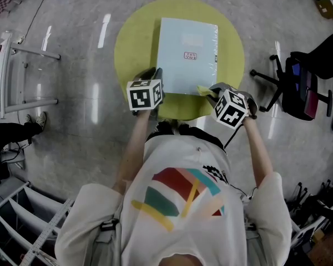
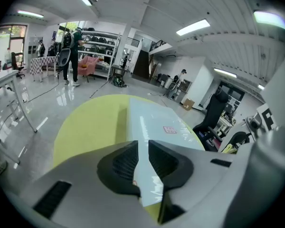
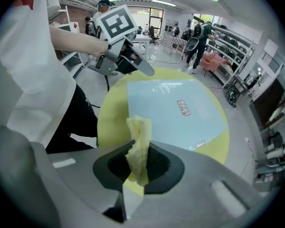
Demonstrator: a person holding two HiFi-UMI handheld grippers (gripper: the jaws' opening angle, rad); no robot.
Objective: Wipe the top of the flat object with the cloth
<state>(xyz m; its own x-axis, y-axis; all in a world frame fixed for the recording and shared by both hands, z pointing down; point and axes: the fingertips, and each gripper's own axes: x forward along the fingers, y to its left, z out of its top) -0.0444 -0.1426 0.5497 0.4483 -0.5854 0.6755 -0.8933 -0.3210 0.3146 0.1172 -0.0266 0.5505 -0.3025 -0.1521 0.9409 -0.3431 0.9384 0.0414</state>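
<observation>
A pale blue flat object [image 1: 186,54] with a small red label lies on a round yellow table [image 1: 133,43]. My left gripper [image 1: 154,75] is at its near-left corner; in the left gripper view the jaws [image 2: 142,163] stand close together on the flat object's [image 2: 156,120] edge. My right gripper [image 1: 214,91] is at the near-right corner, shut on a crumpled yellow cloth [image 1: 204,91]. In the right gripper view the cloth [image 3: 138,141] sticks up from between the pads, just short of the flat object [image 3: 175,108]. The left gripper [image 3: 145,70] shows there too.
A black office chair [image 1: 305,82] stands to the right of the table. A white metal rack [image 1: 5,71] is at the left, and another white frame [image 1: 22,215] at the lower left. People [image 2: 73,51] stand by shelves far behind.
</observation>
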